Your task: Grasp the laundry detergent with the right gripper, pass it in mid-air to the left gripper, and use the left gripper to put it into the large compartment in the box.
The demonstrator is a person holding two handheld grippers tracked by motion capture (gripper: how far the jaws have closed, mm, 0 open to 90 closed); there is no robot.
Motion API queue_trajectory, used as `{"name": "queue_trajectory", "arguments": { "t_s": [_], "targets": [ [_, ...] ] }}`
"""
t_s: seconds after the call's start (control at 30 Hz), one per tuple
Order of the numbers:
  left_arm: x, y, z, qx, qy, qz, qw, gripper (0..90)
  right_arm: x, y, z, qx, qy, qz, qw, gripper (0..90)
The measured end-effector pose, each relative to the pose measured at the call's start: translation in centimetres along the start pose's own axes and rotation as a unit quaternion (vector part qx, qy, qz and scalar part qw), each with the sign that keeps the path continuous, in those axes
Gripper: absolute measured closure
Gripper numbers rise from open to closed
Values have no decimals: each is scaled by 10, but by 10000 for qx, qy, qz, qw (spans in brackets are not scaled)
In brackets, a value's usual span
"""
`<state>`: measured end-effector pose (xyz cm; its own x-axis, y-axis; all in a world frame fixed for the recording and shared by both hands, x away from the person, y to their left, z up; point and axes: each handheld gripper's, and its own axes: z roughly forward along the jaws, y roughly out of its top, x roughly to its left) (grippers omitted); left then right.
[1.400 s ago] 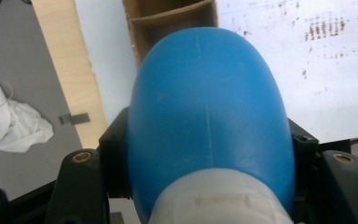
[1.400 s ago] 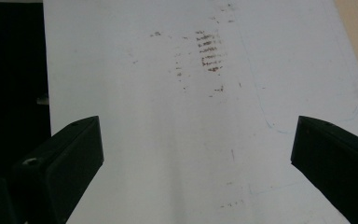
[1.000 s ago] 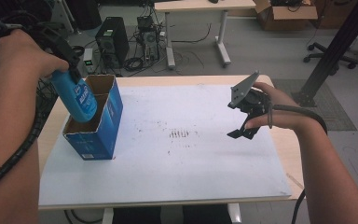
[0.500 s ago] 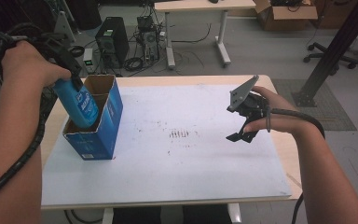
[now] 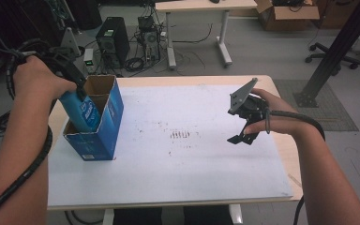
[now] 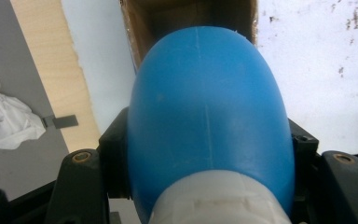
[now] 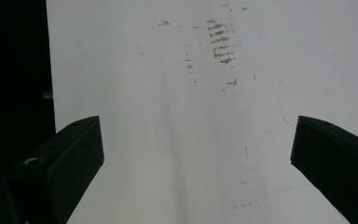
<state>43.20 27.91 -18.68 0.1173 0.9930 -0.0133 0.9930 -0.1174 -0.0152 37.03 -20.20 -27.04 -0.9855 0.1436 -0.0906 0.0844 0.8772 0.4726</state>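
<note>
Black jaws of my left gripper (image 6: 205, 154) pinch a blue bottle (image 5: 82, 110) near its white cap (image 6: 219, 198), one jaw on each flank, as the left gripper view shows. In the high view the bottle leans, base down, into the open top of a blue carton (image 5: 101, 124) that stands at the left of the table (image 5: 281, 159); its lower part is inside the carton, its upper part and my left hand (image 5: 40, 82) are above the rim. Whether the base touches the carton floor cannot be told.

Risks, as I judge them:
- The carton is light cardboard and stands free on the white sheet (image 5: 178, 173). A tilted bottle pressing on a wall could push it sideways or tip it toward the table's left edge.
- The bottle's smooth, rounded shoulder gives my jaws little purchase; a snag on the carton rim could twist it in the grip.
- Letting go while the bottle hangs above the floor would drop it, and the jolt could topple the carton.

My right gripper (image 5: 243, 124) hovers over the sheet at the right, well apart from the carton, with jaws spread wide and nothing between them, as the right gripper view shows. Thus nothing steadies the carton.
</note>
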Motion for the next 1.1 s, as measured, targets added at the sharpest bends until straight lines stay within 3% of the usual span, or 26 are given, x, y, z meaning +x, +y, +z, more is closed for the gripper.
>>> {"name": "queue_trajectory", "arguments": {
  "t_s": [0.57, 1.1],
  "targets": [
    [1, 1, 38, -43, 72, 49, 10000, 379, 0, 0, 1, 124, 31, 43, 9999, 25],
    [-1, 5, 63, -47, 97, 53, 9999, 379, 0, -2, 3, 192, 49, 62, 9998, 25]
  ]
}}
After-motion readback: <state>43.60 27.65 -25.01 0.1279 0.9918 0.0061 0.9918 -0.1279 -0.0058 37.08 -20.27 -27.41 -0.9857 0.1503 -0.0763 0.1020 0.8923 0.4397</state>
